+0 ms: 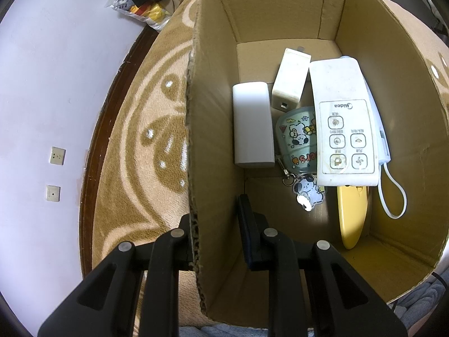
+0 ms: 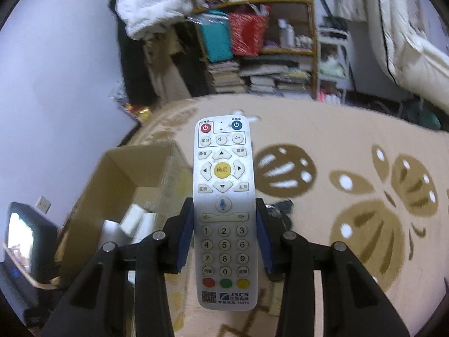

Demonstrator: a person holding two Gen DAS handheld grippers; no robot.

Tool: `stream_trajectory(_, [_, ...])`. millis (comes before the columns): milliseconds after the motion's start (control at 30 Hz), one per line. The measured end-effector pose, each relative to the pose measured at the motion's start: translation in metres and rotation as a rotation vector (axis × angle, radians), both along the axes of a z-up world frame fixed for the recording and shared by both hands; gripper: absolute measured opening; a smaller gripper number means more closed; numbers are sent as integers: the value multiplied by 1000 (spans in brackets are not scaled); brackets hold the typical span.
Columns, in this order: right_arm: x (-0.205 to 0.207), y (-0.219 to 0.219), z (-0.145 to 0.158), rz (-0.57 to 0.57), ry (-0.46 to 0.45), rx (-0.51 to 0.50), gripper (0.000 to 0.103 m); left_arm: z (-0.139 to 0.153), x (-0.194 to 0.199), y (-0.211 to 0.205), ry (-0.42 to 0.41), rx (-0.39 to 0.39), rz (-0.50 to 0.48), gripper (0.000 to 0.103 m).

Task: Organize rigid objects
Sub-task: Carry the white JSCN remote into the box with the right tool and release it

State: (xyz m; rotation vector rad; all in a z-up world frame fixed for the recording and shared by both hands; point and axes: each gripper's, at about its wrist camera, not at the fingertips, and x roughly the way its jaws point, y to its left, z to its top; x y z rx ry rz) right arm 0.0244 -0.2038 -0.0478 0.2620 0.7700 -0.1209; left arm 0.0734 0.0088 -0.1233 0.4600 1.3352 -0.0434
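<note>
My left gripper (image 1: 217, 219) straddles the left wall of an open cardboard box (image 1: 196, 129), one finger outside and one inside; I cannot tell whether it pinches the wall. In the box lie a white Midea remote (image 1: 343, 120), a white block (image 1: 252, 123), a cream charger (image 1: 290, 80), a cartoon-printed case (image 1: 297, 140) with a keychain (image 1: 307, 193), and a yellow object (image 1: 352, 216). My right gripper (image 2: 224, 210) is shut on a white JSCN TV remote (image 2: 223, 210), held above the carpet to the right of the box (image 2: 120, 179).
The box stands on a tan patterned carpet (image 2: 350, 168) beside a pale wall (image 1: 42, 84) with sockets. A snack packet (image 1: 140, 8) lies by the wall. Cluttered shelves with books (image 2: 261, 64) stand behind. A dark device (image 2: 25, 238) sits at the left.
</note>
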Motion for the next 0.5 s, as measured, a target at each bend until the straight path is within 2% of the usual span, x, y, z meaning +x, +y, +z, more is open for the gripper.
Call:
stream_trajectory(233, [-9,29,31,96,-78,25,43,0,-1,-1,1,-1,0,21])
stream_trajectory(367, [-10,40,34,140,-85,64,43,0,0,0,2,-4,2,21])
stream_trajectory(500, [-7,52,29,168,-68,62,43,0,0,-1,2,-6,4,21])
